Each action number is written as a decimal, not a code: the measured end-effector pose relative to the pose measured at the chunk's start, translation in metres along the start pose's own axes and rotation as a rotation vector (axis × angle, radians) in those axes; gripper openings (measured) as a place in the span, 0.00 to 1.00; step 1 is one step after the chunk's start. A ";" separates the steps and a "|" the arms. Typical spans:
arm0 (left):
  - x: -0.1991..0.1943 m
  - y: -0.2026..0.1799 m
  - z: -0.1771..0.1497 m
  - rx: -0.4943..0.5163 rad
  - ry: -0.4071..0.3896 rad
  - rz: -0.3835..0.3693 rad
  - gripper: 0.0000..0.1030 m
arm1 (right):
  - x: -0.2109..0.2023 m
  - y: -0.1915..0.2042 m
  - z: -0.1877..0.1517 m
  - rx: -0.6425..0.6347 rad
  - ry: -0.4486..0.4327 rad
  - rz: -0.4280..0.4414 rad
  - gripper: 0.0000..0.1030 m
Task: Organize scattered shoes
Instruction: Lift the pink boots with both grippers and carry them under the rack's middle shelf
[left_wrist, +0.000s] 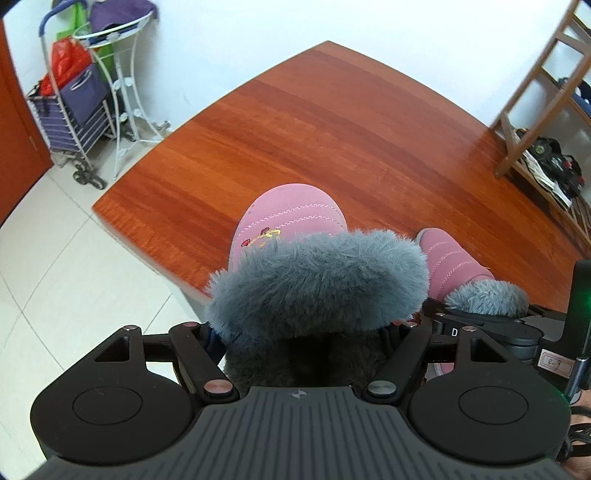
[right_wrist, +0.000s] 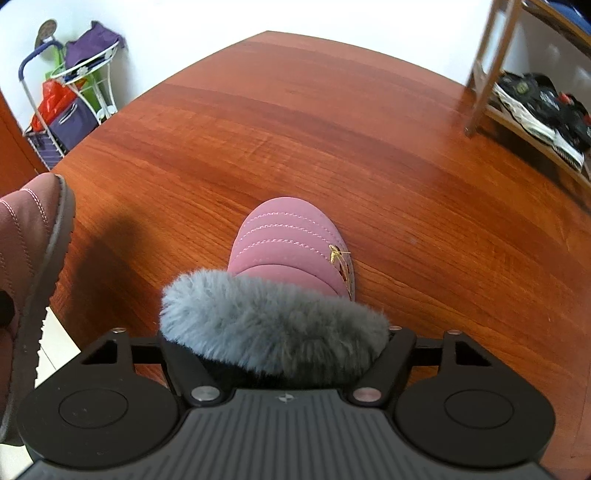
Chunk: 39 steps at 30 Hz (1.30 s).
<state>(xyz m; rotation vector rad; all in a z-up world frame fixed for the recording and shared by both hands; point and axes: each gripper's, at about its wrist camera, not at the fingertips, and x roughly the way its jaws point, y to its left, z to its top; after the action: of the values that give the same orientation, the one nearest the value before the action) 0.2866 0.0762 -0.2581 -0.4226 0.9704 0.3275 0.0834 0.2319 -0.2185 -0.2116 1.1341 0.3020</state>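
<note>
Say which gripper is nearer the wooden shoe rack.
Right. The right gripper, straddling the heel of a pink slipper, sits between the left gripper and the wooden shoe rack. The left one, around the other slipper, is further away.

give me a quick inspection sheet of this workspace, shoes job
surface: red-brown wooden table, bare apart from the boots
job's things: two pink boots with grey fur cuffs; right boot stands on the table, left boot is held raised by the table edge, sole showing in the right wrist view
clutter: nothing seen
grippers: left gripper jaws closed on the left boot's cuff; right gripper jaws straddle the right boot's cuff, pads hidden by fur, grip unclear
cables: nothing seen
surroundings: wooden shoe rack holding black-and-white sneakers; shopping cart and white wire stand by the wall; tiled floor
</note>
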 end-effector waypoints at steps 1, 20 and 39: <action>0.001 -0.004 0.001 0.008 0.001 -0.005 0.72 | -0.002 -0.005 0.000 0.010 0.001 0.001 0.74; 0.031 -0.141 0.005 0.184 0.019 -0.126 0.72 | -0.062 -0.134 -0.032 0.122 -0.027 -0.049 0.74; 0.041 -0.321 -0.012 0.327 0.024 -0.225 0.72 | -0.113 -0.317 -0.043 0.242 -0.061 -0.152 0.74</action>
<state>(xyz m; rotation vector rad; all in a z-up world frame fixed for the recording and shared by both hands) 0.4435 -0.2057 -0.2351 -0.2336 0.9692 -0.0417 0.1108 -0.0945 -0.1294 -0.0733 1.0775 0.0350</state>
